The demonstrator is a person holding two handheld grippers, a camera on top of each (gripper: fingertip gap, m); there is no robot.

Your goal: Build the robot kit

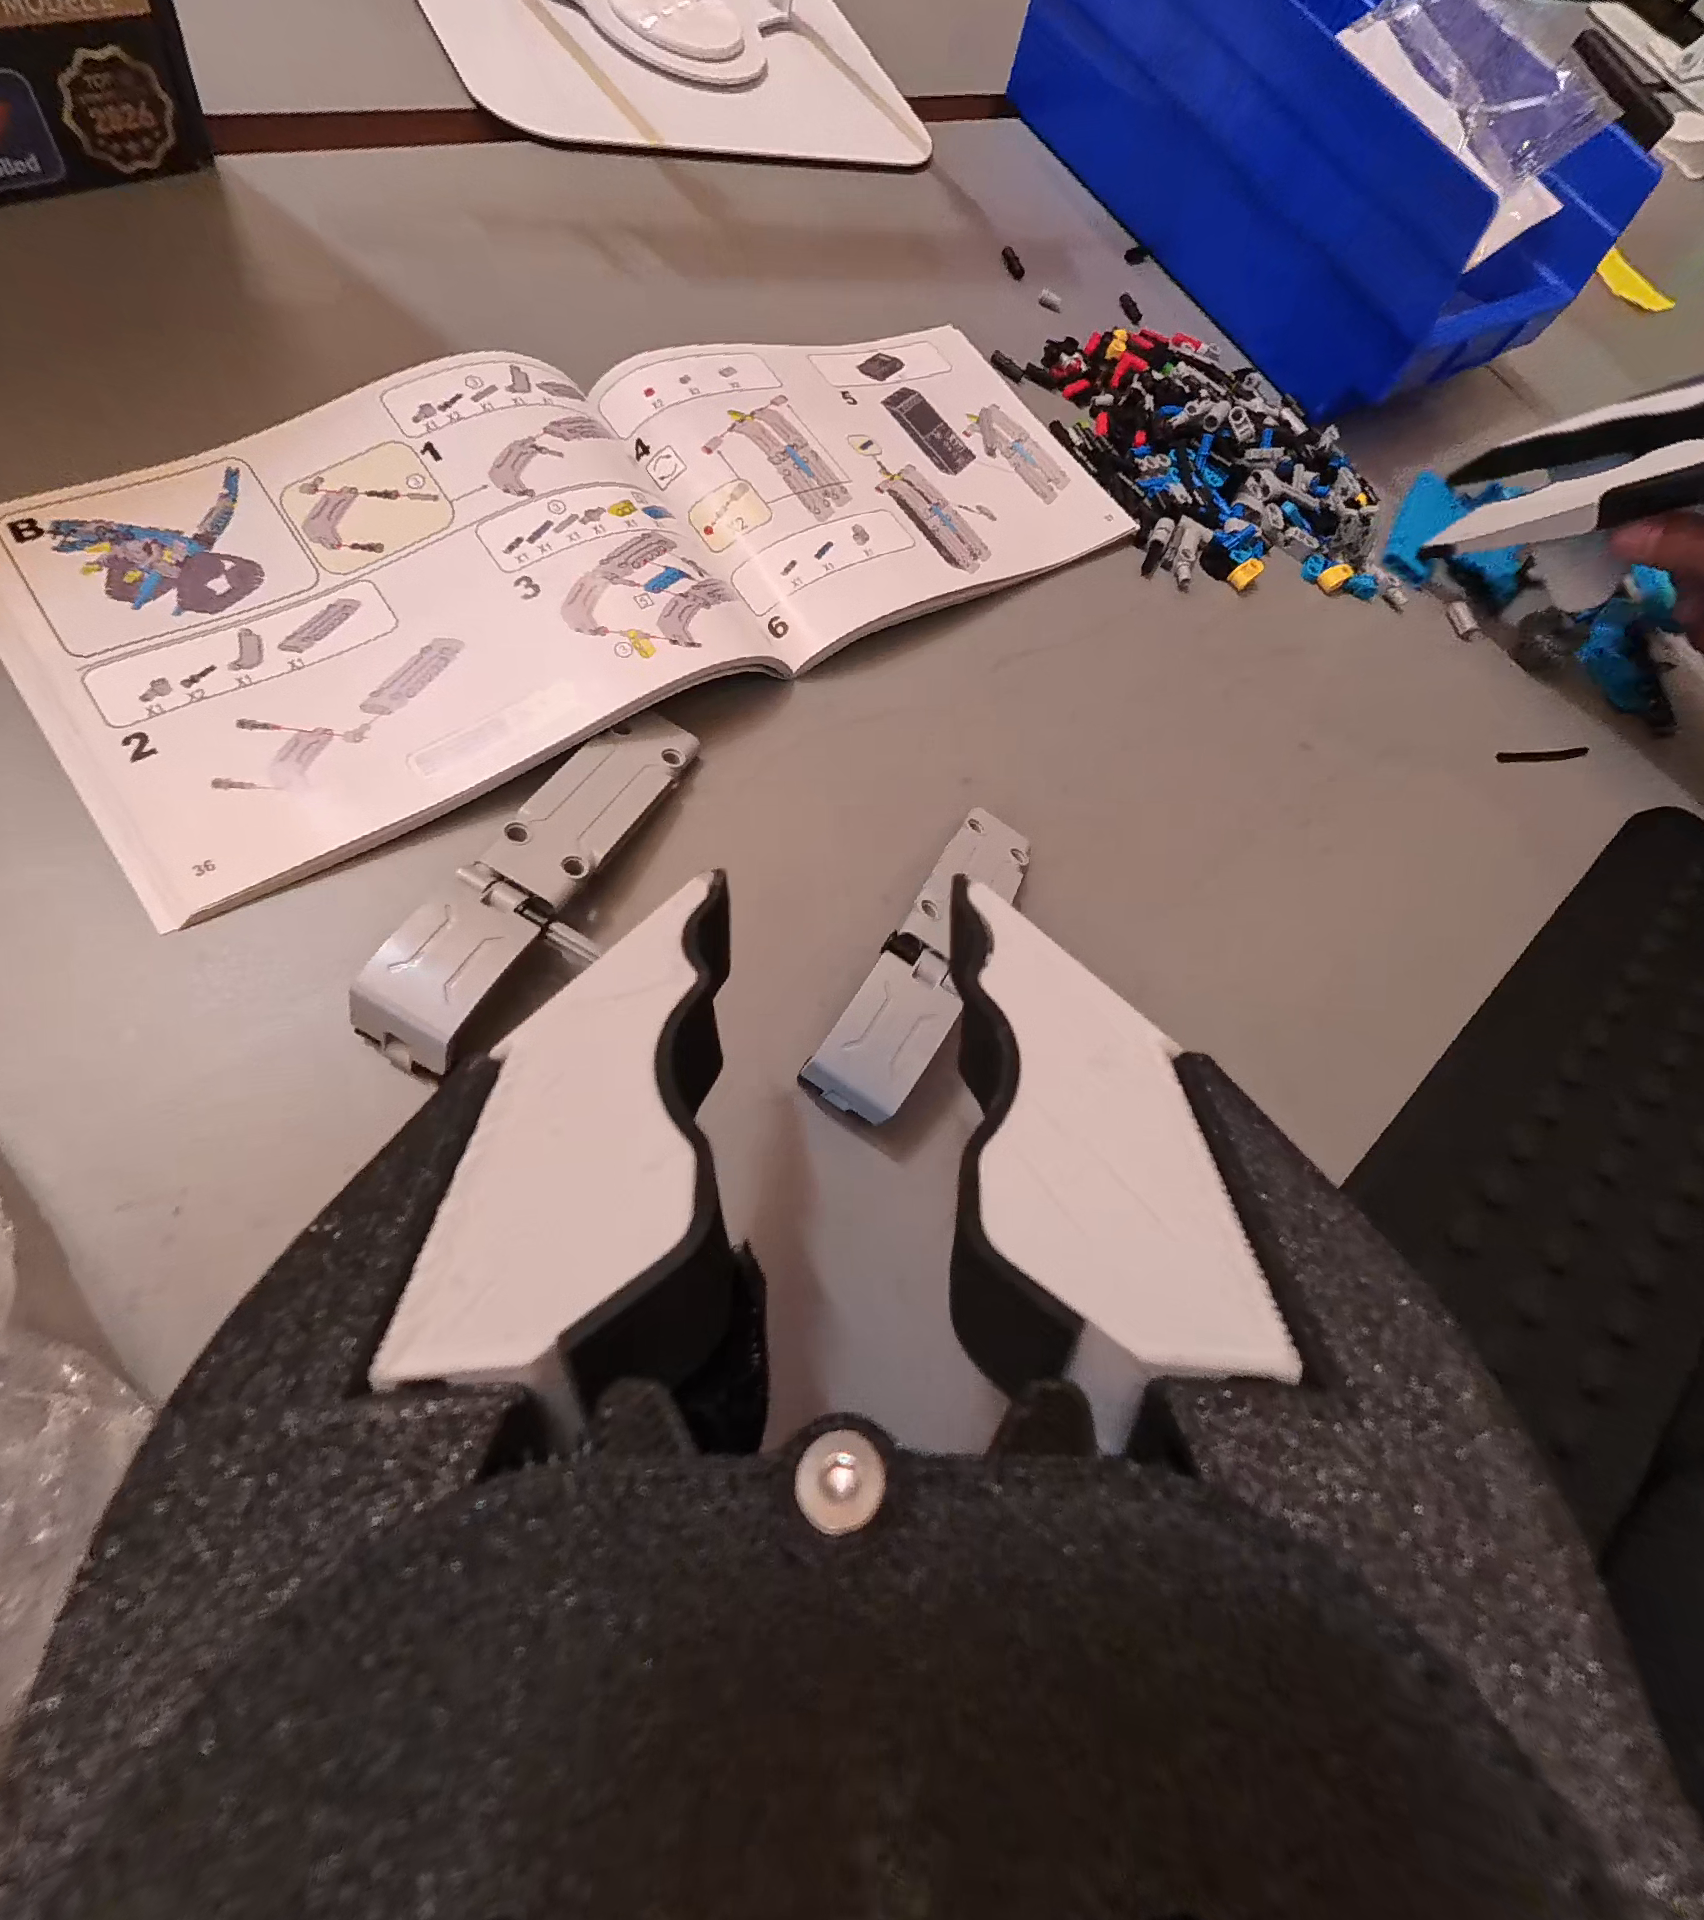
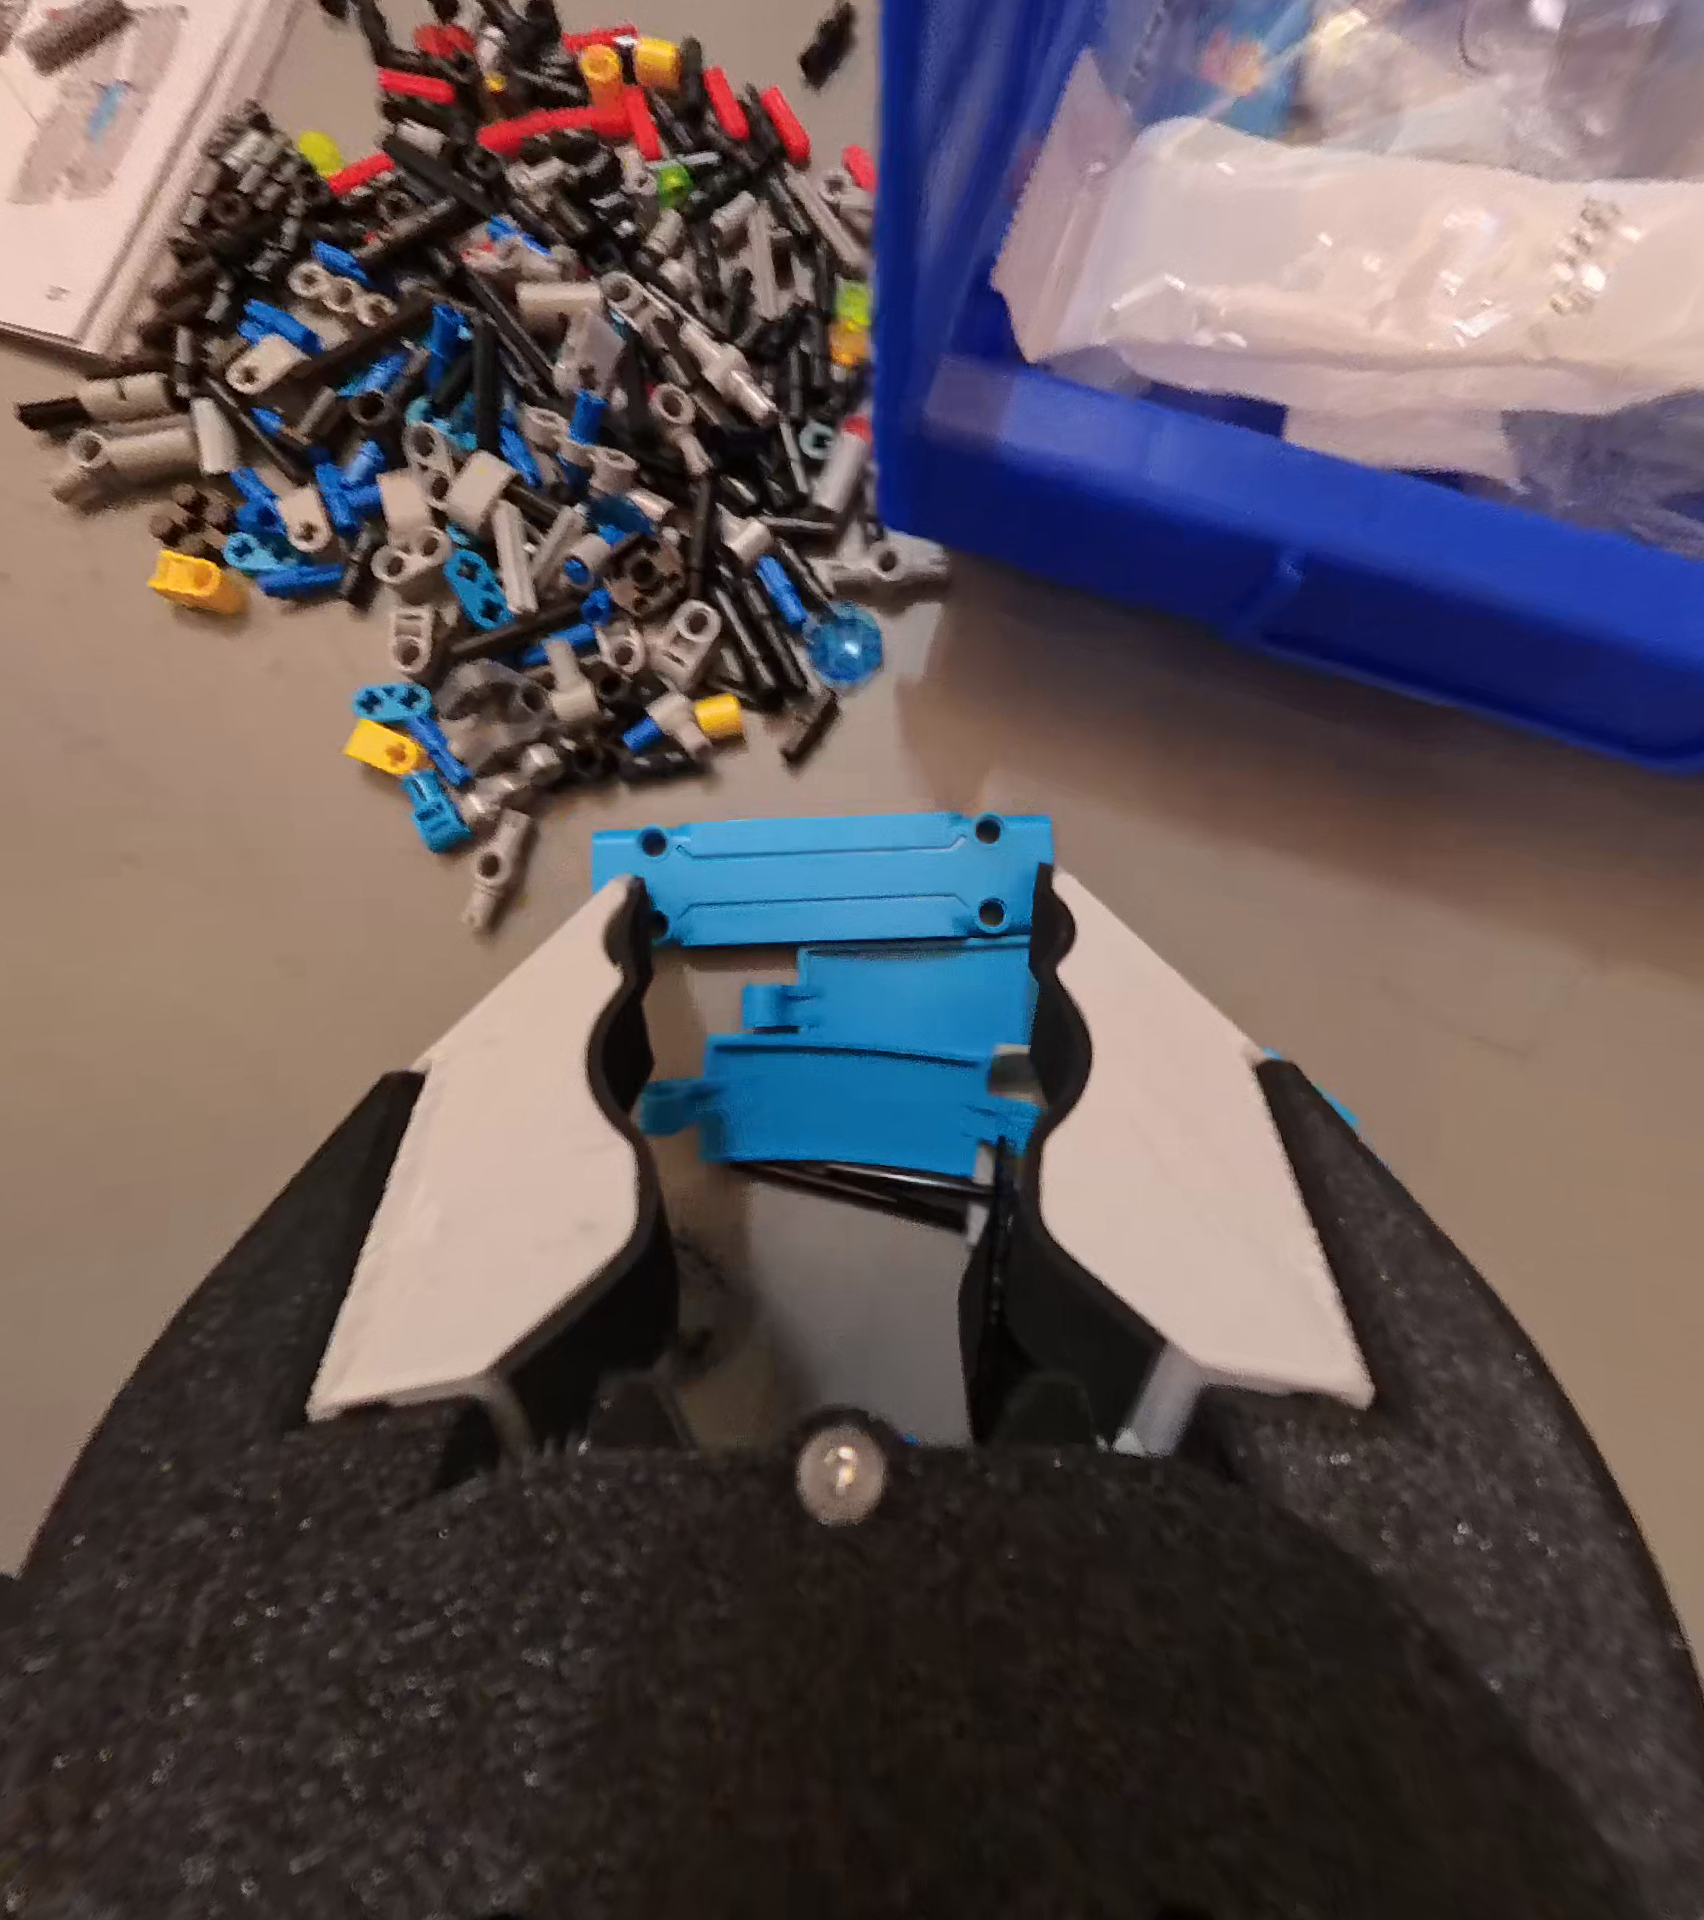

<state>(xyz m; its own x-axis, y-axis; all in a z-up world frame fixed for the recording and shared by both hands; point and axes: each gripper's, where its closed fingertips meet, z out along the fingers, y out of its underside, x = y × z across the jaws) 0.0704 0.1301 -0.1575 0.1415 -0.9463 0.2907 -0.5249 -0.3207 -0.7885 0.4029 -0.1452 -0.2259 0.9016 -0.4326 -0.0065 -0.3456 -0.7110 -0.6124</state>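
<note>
The right gripper (image 2: 832,909) has its jaws closed on a blue panel assembly (image 2: 858,1039), held just beside the pile of small parts (image 2: 515,416) on the desk (image 2: 152,987). The left gripper (image 1: 837,904) hangs with jaws apart and empty over two grey hinged pieces (image 1: 515,904), which lie unjoined beside the open instruction booklet (image 1: 474,582).

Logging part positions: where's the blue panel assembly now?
Right wrist view: the blue panel assembly sits between the right tool fingers, just below the loose parts pile, left of the blue bin.
</note>
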